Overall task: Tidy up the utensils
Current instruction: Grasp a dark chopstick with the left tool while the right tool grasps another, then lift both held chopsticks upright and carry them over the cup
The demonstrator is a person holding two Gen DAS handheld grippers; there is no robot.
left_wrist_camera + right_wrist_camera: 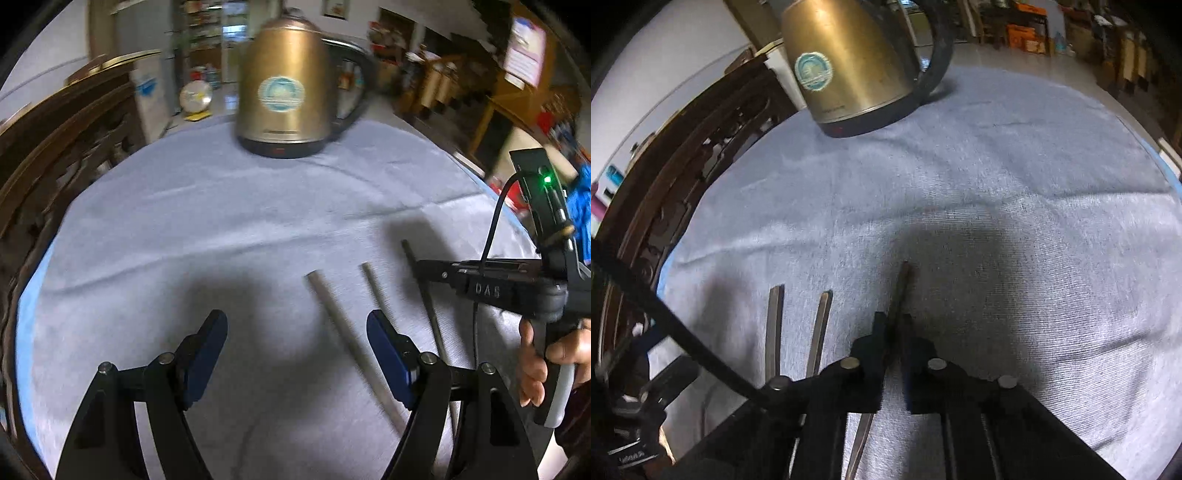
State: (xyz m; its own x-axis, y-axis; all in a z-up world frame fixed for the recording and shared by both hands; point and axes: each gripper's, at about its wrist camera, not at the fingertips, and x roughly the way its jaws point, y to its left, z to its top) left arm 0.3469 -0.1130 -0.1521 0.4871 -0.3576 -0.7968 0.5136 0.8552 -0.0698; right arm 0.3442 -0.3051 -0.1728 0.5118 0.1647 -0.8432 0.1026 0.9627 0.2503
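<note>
Three slim utensil handles, probably chopsticks though the blur leaves that unsure, lie side by side on the cloth-covered counter (1015, 184), all on the near side of the brass kettle (849, 62) and well apart from it, their long axes running roughly from the kettle back toward the person. The dark one farthest to the kettle's handle side (903, 284) passes straight between the jaws of the right hand-held gripper (894, 325), which are closed down to a narrow slot around it; the pads seem to be pinching it, so this one counts as gripped, its far tip still resting on the cloth. The two paler ones, (343, 325) and (376, 291), lie just beside it, unheld. The left hand-held gripper (295, 332) hovers with its jaws wide apart and nothing between them; the nearer pale handle runs just inside its right-hand pad, aligned with the fingers rather than across them. By my reading the left is nearer both pale handles, and would need to shift slightly toward them to straddle one.
</note>
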